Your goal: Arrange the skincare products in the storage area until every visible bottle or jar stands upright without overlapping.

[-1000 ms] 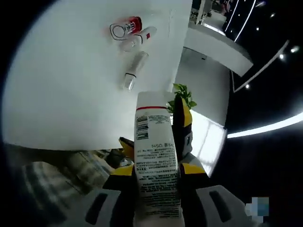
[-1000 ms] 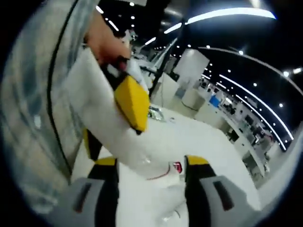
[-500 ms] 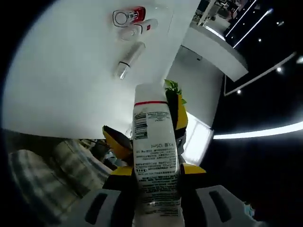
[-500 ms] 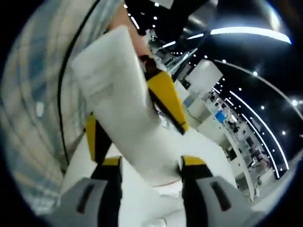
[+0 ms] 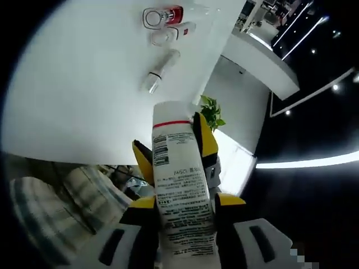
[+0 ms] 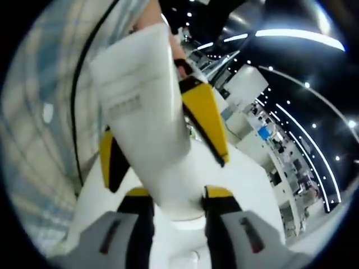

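Closing both claws (image 5: pixel 179 210) tighter on white tube (image 5: pixel 178 185).

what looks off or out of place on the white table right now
Three products lie on their sides on the white table: a red-capped jar, a small white bottle against it, and a slim silver-capped tube apart from them. The task wants them upright. Both grippers are shut on one white tube, held off the table.

The white tube (image 5: pixel 179 190) carries a barcode at its 10 o'clock edge and "125ml" printed upside down beneath a red band; the dense fine print below that is too small to read. In the right gripper view, small lettering on the tube's crimped end (image 6: pixel 124 105) is blurred.
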Tool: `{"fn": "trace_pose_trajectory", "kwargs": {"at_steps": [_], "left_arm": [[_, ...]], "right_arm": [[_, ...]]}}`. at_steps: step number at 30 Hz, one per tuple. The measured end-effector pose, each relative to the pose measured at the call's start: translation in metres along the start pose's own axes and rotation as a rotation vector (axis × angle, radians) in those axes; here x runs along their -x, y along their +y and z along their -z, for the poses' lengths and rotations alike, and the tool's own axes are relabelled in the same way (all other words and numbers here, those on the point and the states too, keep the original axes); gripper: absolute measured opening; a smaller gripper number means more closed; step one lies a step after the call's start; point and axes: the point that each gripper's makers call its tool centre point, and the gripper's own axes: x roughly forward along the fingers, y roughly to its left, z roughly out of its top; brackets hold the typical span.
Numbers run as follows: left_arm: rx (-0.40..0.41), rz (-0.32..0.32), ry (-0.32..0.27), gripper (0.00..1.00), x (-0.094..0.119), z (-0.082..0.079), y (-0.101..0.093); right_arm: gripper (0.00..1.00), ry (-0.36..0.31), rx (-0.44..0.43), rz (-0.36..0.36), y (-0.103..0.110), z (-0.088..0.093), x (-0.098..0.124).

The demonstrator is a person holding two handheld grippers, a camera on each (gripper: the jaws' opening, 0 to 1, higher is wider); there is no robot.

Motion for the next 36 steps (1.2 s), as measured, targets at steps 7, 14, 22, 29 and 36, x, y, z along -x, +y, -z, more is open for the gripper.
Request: {"fn": "trace_pose_trajectory", "kwargs": {"at_steps": [7,14,22,29,36], "left_arm": [[-0.039,0.006,-0.022,0.41,0.0,-0.004,-0.007],[-0.071,0.013,-0.077,0.43,0.006,-0.017,-0.012],[-0.097,0.046,-0.156,0.45,0.013,-0.031,-0.017],[-0.217,0.037,-0.316,0.41,0.035,-0.057,-0.029],[-0.54,-0.136,-0.383,0.52,0.036,-0.062,-0.022]], "right_arm": [[0.29,0.011,-0.007,0.01,-0.006,0.002,0.004],[0.28,0.014,-0.063,0.022,-0.009,0.009,0.007],[0.27,-0.003,-0.237,0.046,-0.011,0.017,0.012],[0.27,-0.011,-0.449,0.06,-0.005,0.031,0.014],[0.27,0.004,-0.732,0.099,-0.004,0.046,0.011]]}}
